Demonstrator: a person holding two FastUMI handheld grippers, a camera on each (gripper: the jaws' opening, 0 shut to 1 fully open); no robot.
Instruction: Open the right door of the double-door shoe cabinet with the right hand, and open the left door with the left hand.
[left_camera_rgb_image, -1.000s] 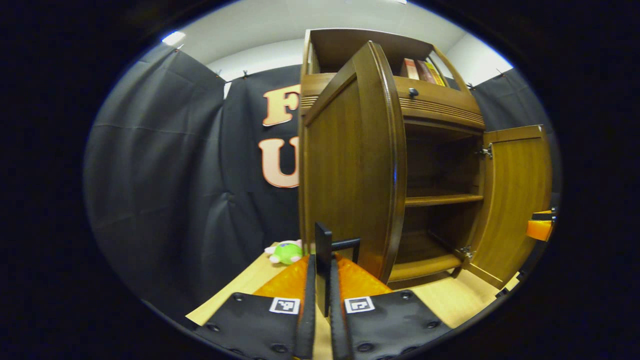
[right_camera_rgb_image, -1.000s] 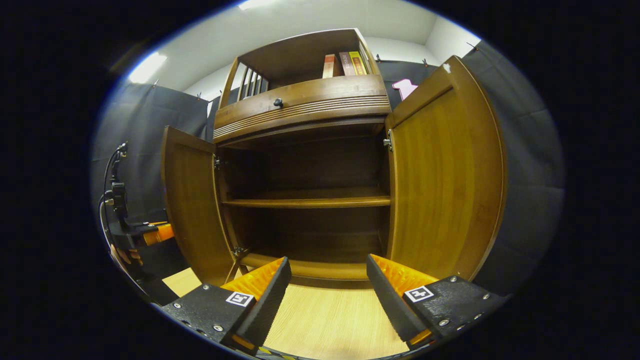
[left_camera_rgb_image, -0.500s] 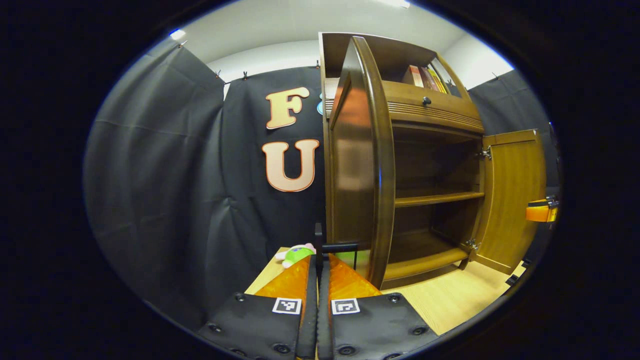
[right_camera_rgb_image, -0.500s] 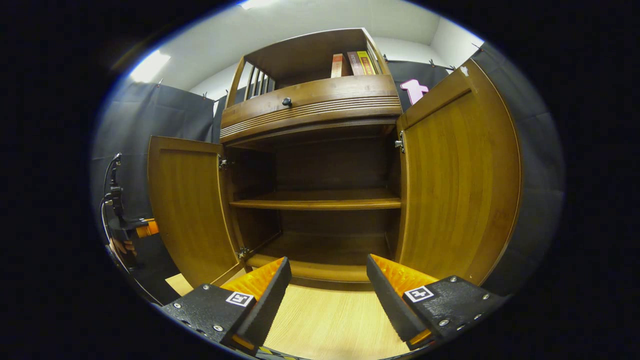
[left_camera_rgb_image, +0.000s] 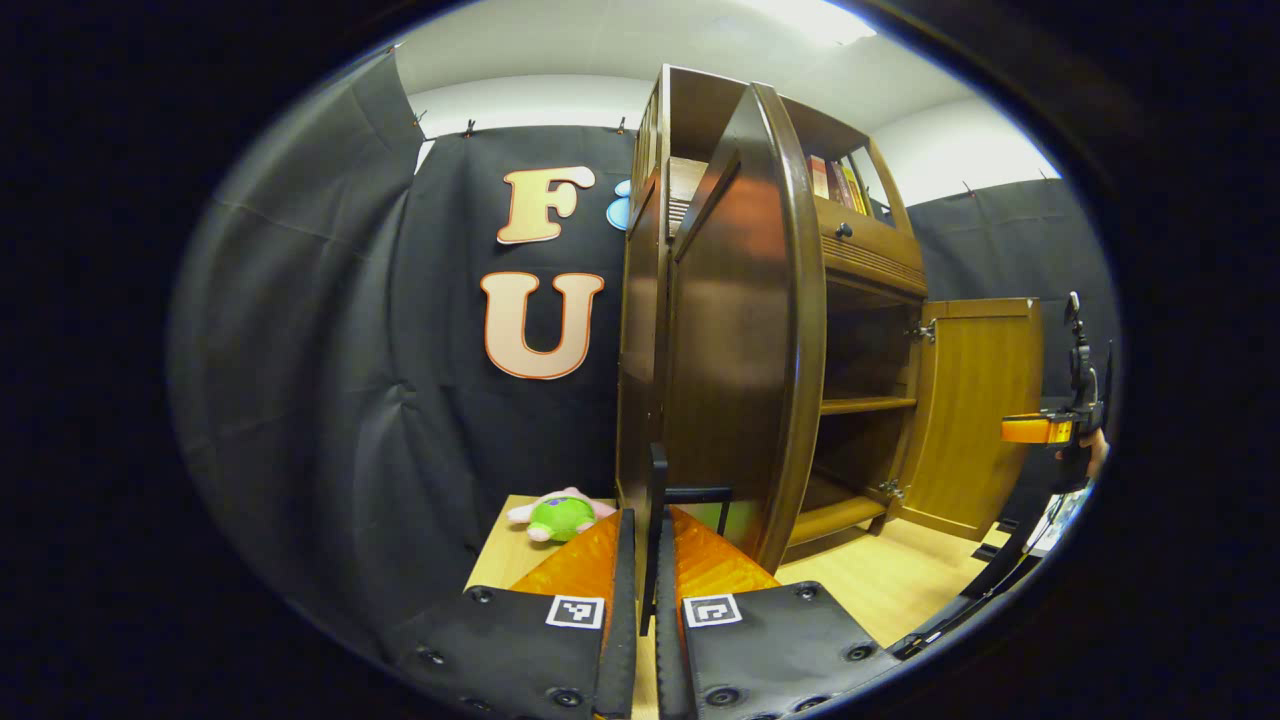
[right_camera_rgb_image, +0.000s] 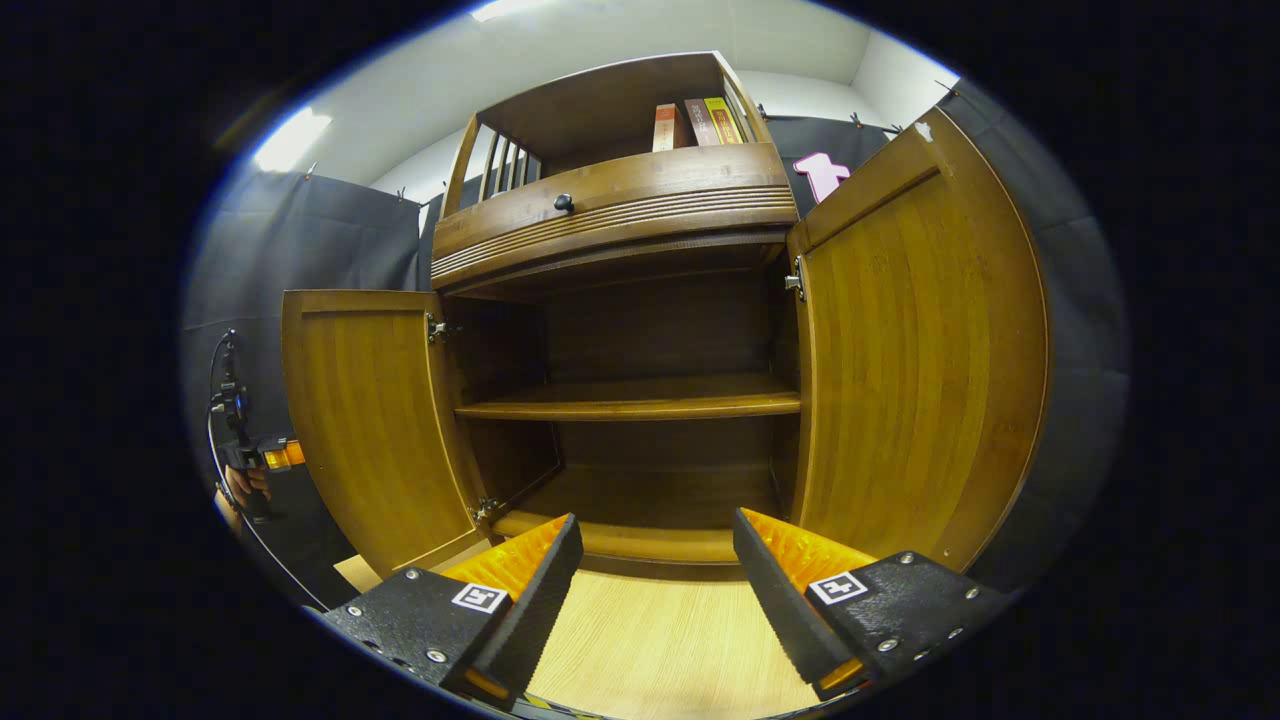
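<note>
Left tool (left_camera_rgb_image: 647, 560) was clamped on the black handle (left_camera_rgb_image: 690, 494) of the left door (left_camera_rgb_image: 740, 330), which stood swung wide, edge-on. Right tool (right_camera_rgb_image: 655, 560) hung spread, holding nothing, low before the open shoe cabinet (right_camera_rgb_image: 620, 400). Right door (right_camera_rgb_image: 910, 350) stood fully out. Wooden floor (right_camera_rgb_image: 650, 640) lay bare between the 2 doors.

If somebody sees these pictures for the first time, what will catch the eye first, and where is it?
First comes the wooden shoe cabinet in the middle of the right gripper view, both doors swung wide and its shelves bare. In the left gripper view, the left door fills the centre, and the left gripper is shut on its thin black handle. A small green plush toy lies on the floor to the cabinet's left.
</note>
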